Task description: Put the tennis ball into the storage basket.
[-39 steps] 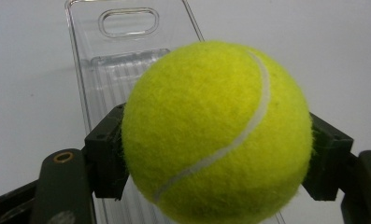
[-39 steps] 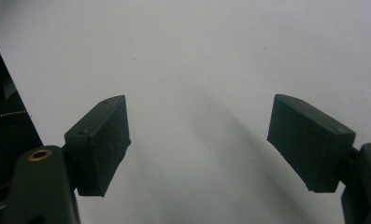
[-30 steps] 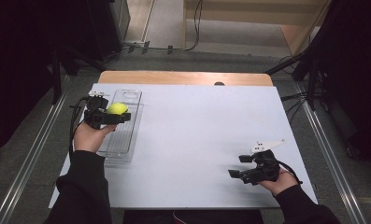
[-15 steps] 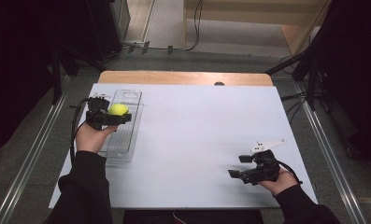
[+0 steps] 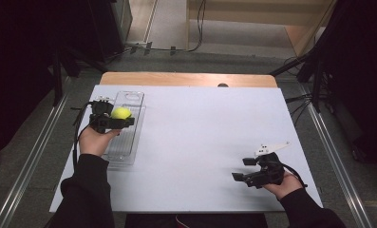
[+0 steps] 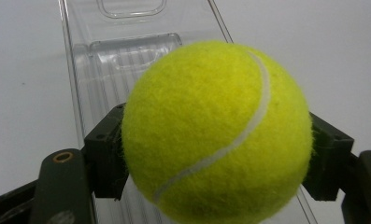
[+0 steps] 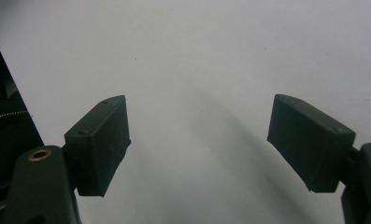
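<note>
While its pads pinch a yellow tennis ball (image 6: 217, 133) from both sides, the left tool (image 5: 114, 119) hangs over a clear plastic tray (image 5: 129, 102) at the white bench's (image 5: 200, 137) left side. Well apart, near the front right corner, the right tool (image 5: 245, 169) sits with jaws spread, nothing between them.

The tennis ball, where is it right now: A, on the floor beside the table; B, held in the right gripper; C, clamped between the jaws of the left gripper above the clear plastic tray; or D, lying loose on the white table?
C: the left gripper view shows the tennis ball pressed between both jaws of the left gripper, with the clear plastic tray beneath it; the right gripper is open with nothing between its jaws.
</note>
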`<state>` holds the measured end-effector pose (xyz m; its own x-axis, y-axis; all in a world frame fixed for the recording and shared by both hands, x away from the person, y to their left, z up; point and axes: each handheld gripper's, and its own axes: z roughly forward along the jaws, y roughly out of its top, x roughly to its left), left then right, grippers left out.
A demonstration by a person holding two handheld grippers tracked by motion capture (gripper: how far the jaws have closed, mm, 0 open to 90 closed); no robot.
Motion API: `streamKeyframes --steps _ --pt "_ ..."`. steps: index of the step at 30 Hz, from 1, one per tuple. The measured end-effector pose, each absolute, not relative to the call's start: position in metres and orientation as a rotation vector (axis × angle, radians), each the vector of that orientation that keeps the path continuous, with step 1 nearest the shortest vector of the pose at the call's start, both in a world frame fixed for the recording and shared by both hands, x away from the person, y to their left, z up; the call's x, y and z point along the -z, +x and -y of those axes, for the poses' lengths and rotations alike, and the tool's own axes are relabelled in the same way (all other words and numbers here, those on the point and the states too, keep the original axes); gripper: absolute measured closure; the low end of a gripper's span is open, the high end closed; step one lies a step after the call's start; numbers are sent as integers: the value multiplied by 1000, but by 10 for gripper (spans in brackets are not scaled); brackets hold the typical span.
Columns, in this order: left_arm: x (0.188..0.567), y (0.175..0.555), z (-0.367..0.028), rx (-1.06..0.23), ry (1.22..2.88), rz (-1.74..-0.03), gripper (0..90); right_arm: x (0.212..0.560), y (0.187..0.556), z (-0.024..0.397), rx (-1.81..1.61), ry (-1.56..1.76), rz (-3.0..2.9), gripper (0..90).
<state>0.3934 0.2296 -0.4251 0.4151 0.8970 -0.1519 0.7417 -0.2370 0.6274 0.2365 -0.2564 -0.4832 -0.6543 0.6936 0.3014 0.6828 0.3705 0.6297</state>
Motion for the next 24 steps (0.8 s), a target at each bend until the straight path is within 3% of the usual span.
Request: streamKeyframes --steps 24 --pt "423 393 -229 -328 2024 -1381 217 483 236 256 -1183 1294 -2592 189"
